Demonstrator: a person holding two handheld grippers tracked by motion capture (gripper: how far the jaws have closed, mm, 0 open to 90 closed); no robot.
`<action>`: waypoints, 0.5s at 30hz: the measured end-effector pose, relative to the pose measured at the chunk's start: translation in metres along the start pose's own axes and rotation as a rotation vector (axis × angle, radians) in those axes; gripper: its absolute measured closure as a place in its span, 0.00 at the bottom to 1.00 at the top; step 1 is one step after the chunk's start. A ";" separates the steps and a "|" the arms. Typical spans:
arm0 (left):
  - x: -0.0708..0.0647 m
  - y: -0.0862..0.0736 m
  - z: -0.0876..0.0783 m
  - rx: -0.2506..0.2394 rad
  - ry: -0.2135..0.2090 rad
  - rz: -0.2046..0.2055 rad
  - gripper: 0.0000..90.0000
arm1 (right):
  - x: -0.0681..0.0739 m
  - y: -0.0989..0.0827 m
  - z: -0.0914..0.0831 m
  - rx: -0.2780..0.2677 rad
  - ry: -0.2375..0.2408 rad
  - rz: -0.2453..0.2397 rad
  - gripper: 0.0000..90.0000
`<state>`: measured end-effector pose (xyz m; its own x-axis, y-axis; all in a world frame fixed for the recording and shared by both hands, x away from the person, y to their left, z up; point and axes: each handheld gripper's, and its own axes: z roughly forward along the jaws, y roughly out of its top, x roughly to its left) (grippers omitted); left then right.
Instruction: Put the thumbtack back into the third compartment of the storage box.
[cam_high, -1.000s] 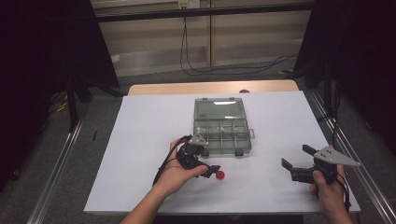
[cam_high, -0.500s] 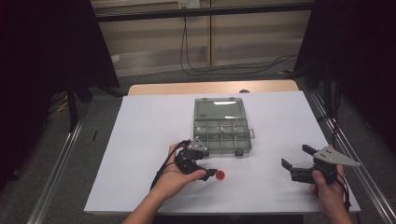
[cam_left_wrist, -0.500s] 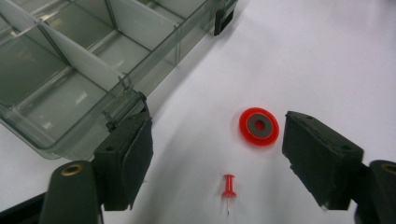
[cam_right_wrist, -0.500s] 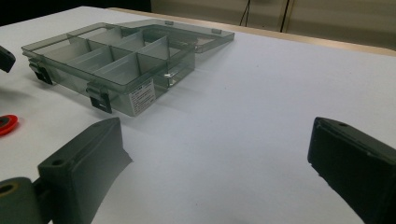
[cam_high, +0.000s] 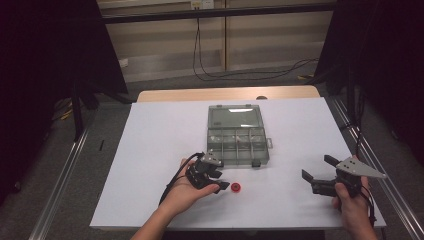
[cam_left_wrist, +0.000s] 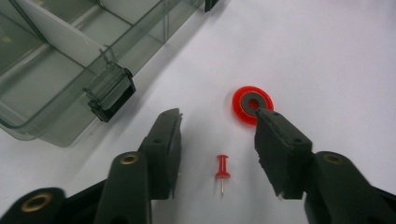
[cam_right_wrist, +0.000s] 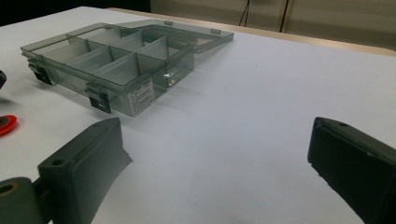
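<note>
A small red pushpin (cam_left_wrist: 222, 170) lies on the white table between the jaws of my left gripper (cam_left_wrist: 217, 121). The jaws have just been closing, with a gap still on each side of the pin. A red disc with a grey centre (cam_left_wrist: 252, 103) lies just beyond the right jaw's tip. In the high view the left gripper (cam_high: 220, 181) sits in front of the clear compartment box (cam_high: 239, 140), beside the disc (cam_high: 235, 188). My right gripper (cam_high: 316, 167) rests at the table's right, open wide with nothing in it (cam_right_wrist: 215, 128).
The box (cam_right_wrist: 116, 56) stands with its lid folded back flat, and one black latch (cam_left_wrist: 109, 93) is close to my left jaw. The white table (cam_high: 160, 140) is bare to the left and between the two grippers.
The left gripper has shifted slightly toward the near edge and its jaws look narrower. The right gripper, the box and the red disc have not moved.
</note>
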<state>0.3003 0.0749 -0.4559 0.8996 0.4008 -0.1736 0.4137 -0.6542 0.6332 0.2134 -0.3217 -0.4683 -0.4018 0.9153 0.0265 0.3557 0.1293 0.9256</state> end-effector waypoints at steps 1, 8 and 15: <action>0.000 0.000 0.000 0.004 0.001 -0.002 0.59 | 0.000 0.000 0.000 0.001 0.000 -0.001 0.04; 0.001 -0.002 0.000 0.012 -0.013 0.004 0.75 | 0.000 0.000 0.000 0.001 -0.001 0.000 0.04; 0.002 -0.004 -0.001 0.035 -0.023 0.012 0.83 | 0.000 0.000 0.000 -0.001 -0.002 0.000 0.04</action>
<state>0.3004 0.0785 -0.4580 0.9074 0.3779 -0.1839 0.4070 -0.6810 0.6088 0.2133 -0.3219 -0.4680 -0.4005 0.9159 0.0256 0.3551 0.1294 0.9258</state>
